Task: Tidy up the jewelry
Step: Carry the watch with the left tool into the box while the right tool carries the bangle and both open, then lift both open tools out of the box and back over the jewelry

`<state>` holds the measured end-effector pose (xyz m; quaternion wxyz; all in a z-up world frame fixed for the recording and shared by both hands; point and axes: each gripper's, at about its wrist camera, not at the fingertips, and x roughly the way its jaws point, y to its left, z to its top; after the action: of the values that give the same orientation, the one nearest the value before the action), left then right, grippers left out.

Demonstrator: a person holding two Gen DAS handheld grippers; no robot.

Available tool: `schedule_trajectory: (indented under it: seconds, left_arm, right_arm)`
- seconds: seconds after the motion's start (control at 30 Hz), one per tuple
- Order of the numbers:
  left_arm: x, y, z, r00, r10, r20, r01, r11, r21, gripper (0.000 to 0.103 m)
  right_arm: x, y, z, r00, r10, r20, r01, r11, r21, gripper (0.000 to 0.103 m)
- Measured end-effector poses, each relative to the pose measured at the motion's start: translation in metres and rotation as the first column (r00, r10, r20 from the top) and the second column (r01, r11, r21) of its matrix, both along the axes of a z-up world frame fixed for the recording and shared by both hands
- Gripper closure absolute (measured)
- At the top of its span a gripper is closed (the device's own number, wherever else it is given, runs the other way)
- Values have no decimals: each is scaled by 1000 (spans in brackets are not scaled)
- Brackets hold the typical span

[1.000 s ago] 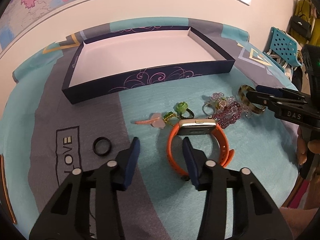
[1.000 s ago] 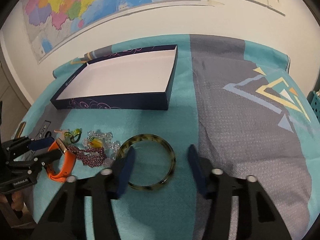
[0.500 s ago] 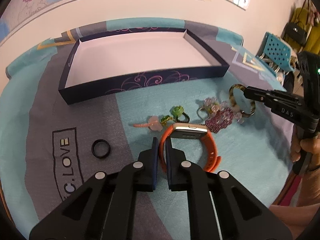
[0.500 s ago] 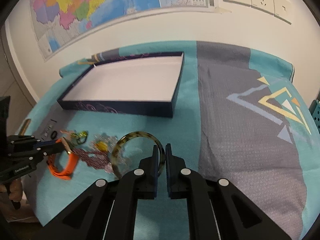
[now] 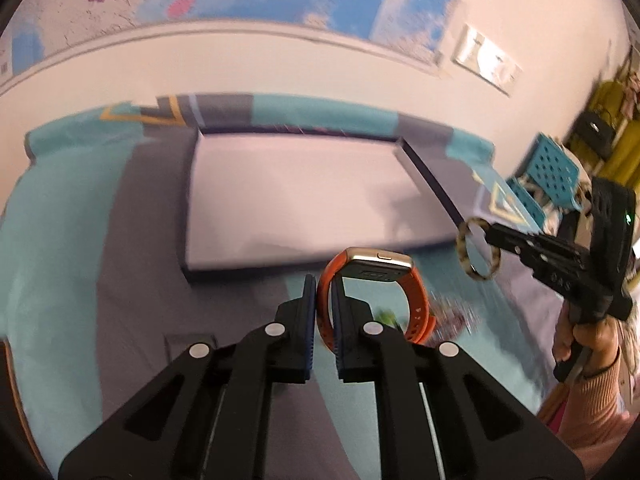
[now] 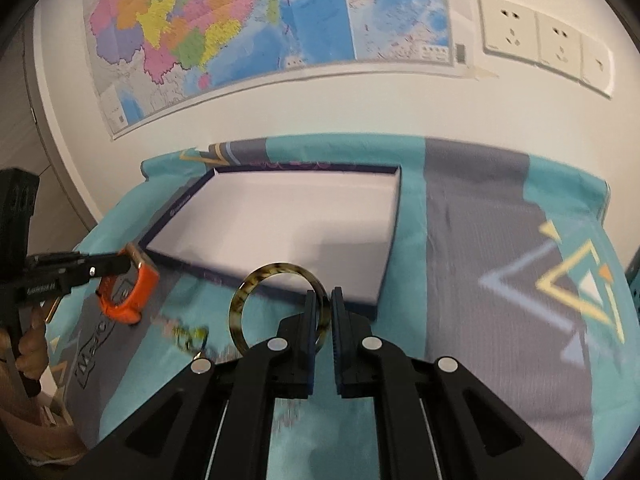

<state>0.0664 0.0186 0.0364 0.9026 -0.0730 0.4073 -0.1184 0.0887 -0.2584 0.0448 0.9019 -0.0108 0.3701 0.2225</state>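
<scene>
The left tool (image 5: 323, 300) pinched the orange watch (image 5: 376, 292) by its strap, and the right tool (image 6: 323, 312) clamped the tortoiseshell bangle (image 6: 280, 308) by its rim, both held clear of the table, likely bound for the empty tray (image 6: 384, 280) just beyond.

Your left gripper (image 5: 323, 300) is matte black plastic with two angular arms cut by triangular openings; each arm carries round silver rivets, and the fingers (image 5: 307, 312) are lined with ribbed dark-blue pads; your right gripper (image 6: 325, 312) is built the same way, black with silver rivets and blue ridged pads; seen from the side it bears pale raised lettering on its long black body and a small green light on its upright housing; your right hand (image 5: 576, 336) emerges from a pink knitted sleeve (image 5: 592, 412)
</scene>
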Motion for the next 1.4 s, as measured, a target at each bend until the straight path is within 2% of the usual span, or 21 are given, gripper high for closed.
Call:
schedule_trajectory:
  seconds: [0.23, 0.37, 0.63, 0.93, 1.17, 1.2, 1.23, 1.27, 1.3, 1.33, 1.4]
  left_arm:
    - [65, 16, 3, 997, 70, -17, -70, 997, -10, 95]
    - [103, 16, -5, 995, 88, -45, -89, 996, -2, 95]
    - [157, 13, -23, 990, 104, -93, -104, 995, 11, 94]
    - [195, 12, -47, 974, 150, -167, -144, 989, 48, 94]
    - [205, 8, -50, 965, 180, -193, -171, 983, 60, 95]
    - [207, 7, -51, 964, 181, -195, -173, 983, 61, 94]
    - [208, 7, -51, 964, 181, -195, -173, 983, 60, 93]
    - [209, 8, -51, 964, 183, -195, -175, 983, 58, 92]
    - [209, 8, -50, 962, 192, -193, -183, 981, 60, 85]
    - [206, 10, -49, 962, 199, -188, -191, 980, 60, 71]
    - [195, 12, -40, 969, 213, -128, -205, 976, 71, 65]
  right_arm:
    - [58, 23, 7, 1000, 28, 5, -28, 1000, -13, 97]
    - [94, 38, 6, 999, 41, -13, -41, 999, -10, 97]
    - [154, 69, -9, 997, 42, -67, -46, 996, -71, 97]
    - [187, 88, -28, 991, 28, -135, -51, 985, -167, 97]
    - [194, 92, -34, 988, 0, -154, -31, 980, -197, 97]
    - [194, 91, -34, 988, -6, -153, -24, 980, -196, 95]
    - [193, 90, -33, 989, -14, -147, -16, 980, -197, 91]
    - [191, 88, -30, 991, -25, -135, -2, 980, -197, 80]
    - [188, 86, -27, 992, -33, -121, 9, 982, -190, 75]
    - [183, 83, -23, 994, -36, -103, 17, 985, -174, 75]
    - [171, 79, -12, 997, -22, -80, 10, 989, -145, 73]
